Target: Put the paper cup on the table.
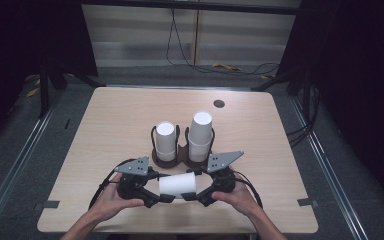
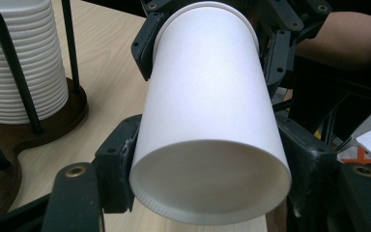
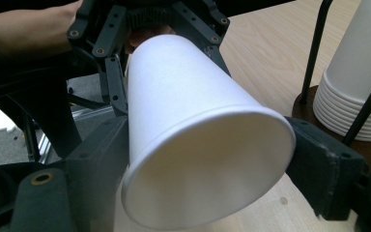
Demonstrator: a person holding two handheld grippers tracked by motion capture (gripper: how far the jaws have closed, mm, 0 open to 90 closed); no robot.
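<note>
A white paper cup (image 1: 177, 184) lies on its side just above the table's front, held between both grippers. My left gripper (image 1: 162, 197) is shut on the cup's narrow base end (image 2: 207, 193), with a jaw pressing on each side. My right gripper (image 1: 196, 196) grips the wide rim end (image 3: 207, 159), and both pads touch the cup wall. In the left gripper view the right gripper's jaws flank the far rim. A hand holds each gripper.
Just behind the cup, two stacks of white cups (image 1: 165, 140) (image 1: 200, 132) stand in a dark wire holder with a wooden base (image 1: 177, 156). The right stack is taller. The light wooden table (image 1: 120, 115) has a round grommet hole (image 1: 219, 103) near the back.
</note>
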